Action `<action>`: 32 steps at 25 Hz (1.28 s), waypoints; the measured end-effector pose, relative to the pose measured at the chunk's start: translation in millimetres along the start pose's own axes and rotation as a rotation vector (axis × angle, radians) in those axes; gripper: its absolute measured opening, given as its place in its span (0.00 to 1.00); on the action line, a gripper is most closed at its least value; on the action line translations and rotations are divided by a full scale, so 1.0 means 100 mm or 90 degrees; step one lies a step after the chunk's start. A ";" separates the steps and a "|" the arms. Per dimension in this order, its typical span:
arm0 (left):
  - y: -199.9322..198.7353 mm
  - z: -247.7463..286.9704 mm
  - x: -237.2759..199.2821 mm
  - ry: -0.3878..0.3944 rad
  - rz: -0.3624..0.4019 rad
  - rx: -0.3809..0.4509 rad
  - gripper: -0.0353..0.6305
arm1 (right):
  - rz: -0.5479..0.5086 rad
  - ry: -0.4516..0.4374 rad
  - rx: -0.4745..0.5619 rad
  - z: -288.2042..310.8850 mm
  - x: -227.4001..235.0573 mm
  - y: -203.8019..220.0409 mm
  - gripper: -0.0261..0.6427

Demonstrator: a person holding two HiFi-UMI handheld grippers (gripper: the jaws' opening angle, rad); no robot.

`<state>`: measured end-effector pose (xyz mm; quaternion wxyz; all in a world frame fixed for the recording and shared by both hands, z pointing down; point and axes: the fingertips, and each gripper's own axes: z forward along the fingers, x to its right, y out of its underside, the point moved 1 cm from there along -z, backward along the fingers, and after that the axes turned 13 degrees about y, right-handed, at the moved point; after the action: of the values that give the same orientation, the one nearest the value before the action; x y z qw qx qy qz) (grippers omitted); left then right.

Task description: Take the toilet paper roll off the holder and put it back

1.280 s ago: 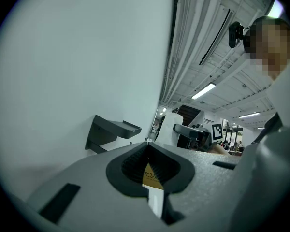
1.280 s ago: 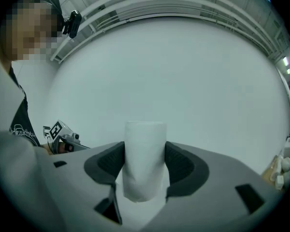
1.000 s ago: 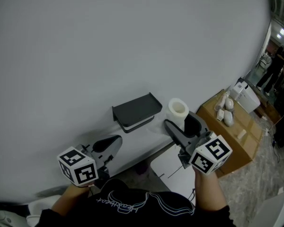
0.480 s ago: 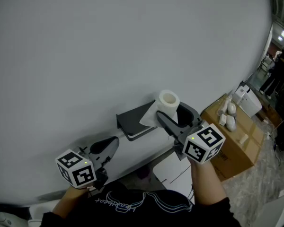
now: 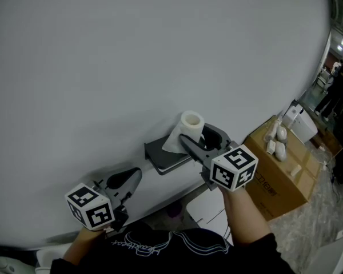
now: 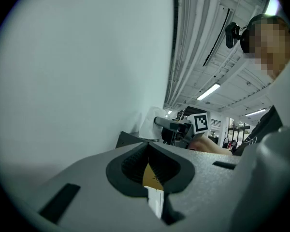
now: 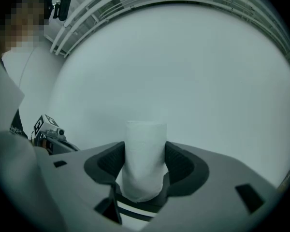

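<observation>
A white toilet paper roll (image 5: 190, 124) stands upright between the jaws of my right gripper (image 5: 201, 140), which is shut on it; a loose sheet hangs from the roll's left side. The roll (image 7: 144, 158) fills the gap between the jaws in the right gripper view. It hovers over the right end of the dark wall-mounted holder (image 5: 163, 156). My left gripper (image 5: 124, 182) hangs low at the left, away from the holder, its jaws shut with nothing between them. From the left gripper view the holder (image 6: 130, 139) and the right gripper (image 6: 176, 127) show ahead.
A plain pale wall (image 5: 131, 56) fills most of the view. A cardboard box (image 5: 277, 178) with white items on top stands at the right, beside a small white appliance (image 5: 300, 116). A white board (image 5: 208, 207) lies below the holder.
My right gripper has carried the roll leftward and toward the wall, from right of the holder to over its right end. The left gripper has barely moved.
</observation>
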<state>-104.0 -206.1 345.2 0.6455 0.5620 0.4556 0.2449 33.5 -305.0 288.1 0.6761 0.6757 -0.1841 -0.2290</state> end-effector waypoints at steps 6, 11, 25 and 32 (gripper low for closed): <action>-0.02 -0.03 0.02 0.002 0.004 0.002 0.06 | -0.001 0.000 -0.009 0.03 0.01 0.05 0.43; 0.01 -0.04 -0.03 -0.005 -0.008 0.002 0.06 | 0.006 0.005 -0.011 0.03 0.02 0.07 0.43; 0.04 0.05 0.00 0.017 -0.022 0.009 0.06 | 0.032 0.013 0.043 -0.24 0.00 -0.13 0.49; 0.14 0.11 0.18 0.026 -0.037 0.015 0.06 | 0.033 0.000 0.079 -0.76 -0.12 -0.19 0.34</action>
<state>-83.6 -192.7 352.7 0.6360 0.5509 0.4877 0.2325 64.8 -235.1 268.3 0.6384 0.7115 -0.2153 -0.1996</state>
